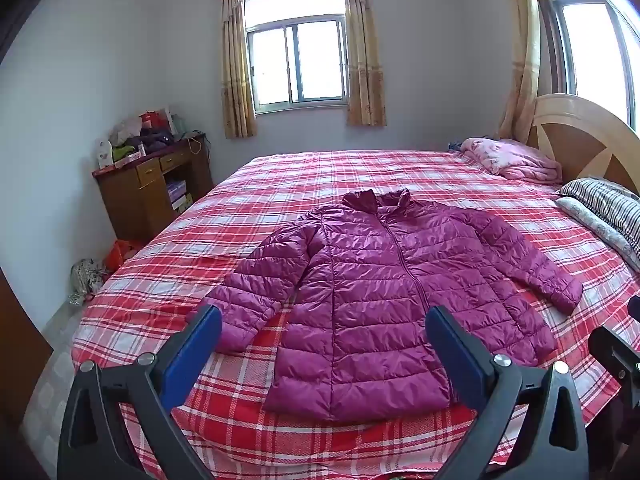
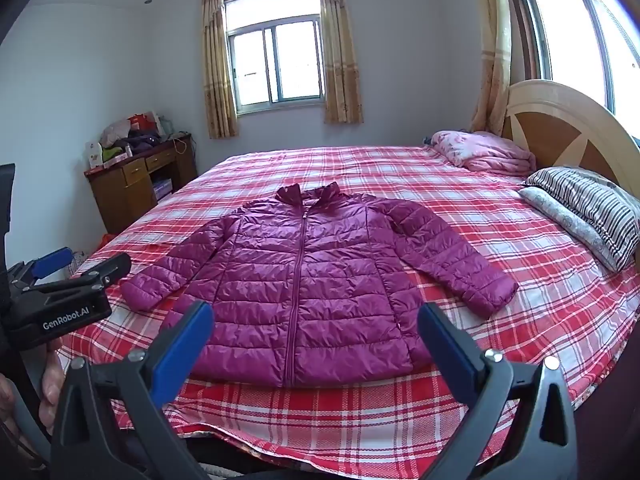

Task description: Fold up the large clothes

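A magenta quilted puffer jacket (image 1: 384, 288) lies flat on the bed, zipped, collar away from me, both sleeves spread out to the sides; it also shows in the right wrist view (image 2: 308, 280). My left gripper (image 1: 324, 320) is open and empty, held above the jacket's hem near the bed's front edge. My right gripper (image 2: 316, 316) is open and empty, likewise above the hem. The left gripper (image 2: 80, 264) also shows at the left of the right wrist view, beside the jacket's left sleeve cuff.
The bed has a red plaid sheet (image 1: 360, 172). A folded pink blanket (image 1: 512, 158), striped pillows (image 2: 588, 204) and a wooden headboard (image 2: 568, 128) are at the right. A cluttered wooden desk (image 1: 152, 184) stands at the far left by the wall.
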A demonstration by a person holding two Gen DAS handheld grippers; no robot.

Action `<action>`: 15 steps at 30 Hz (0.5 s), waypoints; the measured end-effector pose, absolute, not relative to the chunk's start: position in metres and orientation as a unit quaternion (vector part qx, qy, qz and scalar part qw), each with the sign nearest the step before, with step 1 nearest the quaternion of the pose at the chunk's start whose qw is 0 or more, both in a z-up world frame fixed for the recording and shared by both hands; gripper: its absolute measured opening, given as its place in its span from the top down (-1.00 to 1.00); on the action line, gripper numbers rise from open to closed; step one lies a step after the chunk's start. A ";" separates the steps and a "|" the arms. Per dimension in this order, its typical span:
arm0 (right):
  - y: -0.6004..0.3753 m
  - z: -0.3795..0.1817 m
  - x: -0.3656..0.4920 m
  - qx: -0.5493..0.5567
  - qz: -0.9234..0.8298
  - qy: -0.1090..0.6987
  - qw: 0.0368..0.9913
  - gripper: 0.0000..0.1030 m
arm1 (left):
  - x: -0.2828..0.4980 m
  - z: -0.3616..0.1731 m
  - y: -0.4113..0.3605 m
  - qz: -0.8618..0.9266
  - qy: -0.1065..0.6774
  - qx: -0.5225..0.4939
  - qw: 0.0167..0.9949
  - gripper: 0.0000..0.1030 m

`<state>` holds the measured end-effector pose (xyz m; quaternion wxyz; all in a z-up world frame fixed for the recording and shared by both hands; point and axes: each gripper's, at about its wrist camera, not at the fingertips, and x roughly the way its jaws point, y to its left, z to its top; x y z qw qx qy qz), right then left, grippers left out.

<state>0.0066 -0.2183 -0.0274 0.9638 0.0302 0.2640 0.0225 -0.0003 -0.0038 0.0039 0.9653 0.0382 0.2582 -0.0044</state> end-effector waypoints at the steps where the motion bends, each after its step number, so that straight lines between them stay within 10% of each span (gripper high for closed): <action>1: -0.218 -0.027 0.007 0.031 0.023 0.263 0.964 -1.00 | 0.000 0.004 -0.004 -0.004 0.257 0.038 0.966 -0.98; 15: -0.219 -0.028 0.007 0.036 0.025 0.262 0.964 -1.00 | -0.002 0.003 0.003 -0.001 0.252 0.034 0.967 -0.98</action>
